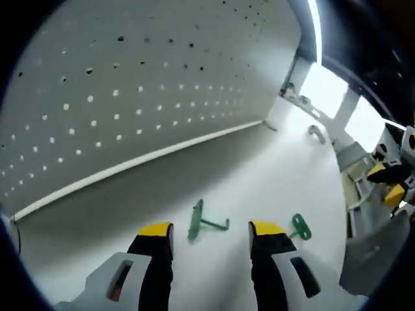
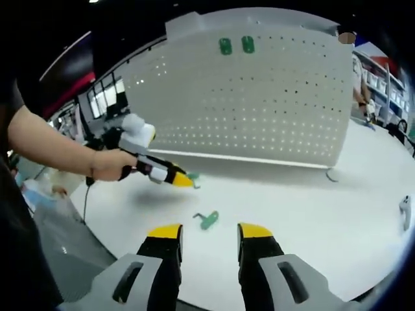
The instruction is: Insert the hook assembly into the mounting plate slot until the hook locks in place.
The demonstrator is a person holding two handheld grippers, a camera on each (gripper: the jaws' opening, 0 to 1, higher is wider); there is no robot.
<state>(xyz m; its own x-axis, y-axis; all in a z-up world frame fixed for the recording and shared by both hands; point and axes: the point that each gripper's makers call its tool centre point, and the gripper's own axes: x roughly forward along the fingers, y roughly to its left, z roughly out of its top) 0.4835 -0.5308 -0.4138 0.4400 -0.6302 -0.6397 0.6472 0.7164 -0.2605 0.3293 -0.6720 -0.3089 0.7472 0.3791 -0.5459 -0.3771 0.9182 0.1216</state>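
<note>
So here's the thing the next move hangs on: in the left gripper view the green hook is lying flat on the white counter just ahead of your left tool, sitting pretty much in the gap between its yellow-tipped jaws. Its flat base plate is over toward the left jaw and the prong runs across toward the right jaw, so the long axis lies crosswise to your approach, not along it. Your left tool's jaws are apart and holding nothing, and they're pointed down at the counter at a low angle, so that's clearly the nearer one for the pickup. A second green hook piece sits just outside the right jaw, close enough that I'd watch you don't nudge it when you close. In the right gripper view your right tool is also spread wide and empty, hanging back with a green hook a bit ahead of it on the counter. The white pegboard stands upright beyond, well apart from both tools, with two green mounting plates near its top edge. That's where the hook has to end up, I reckon.
</note>
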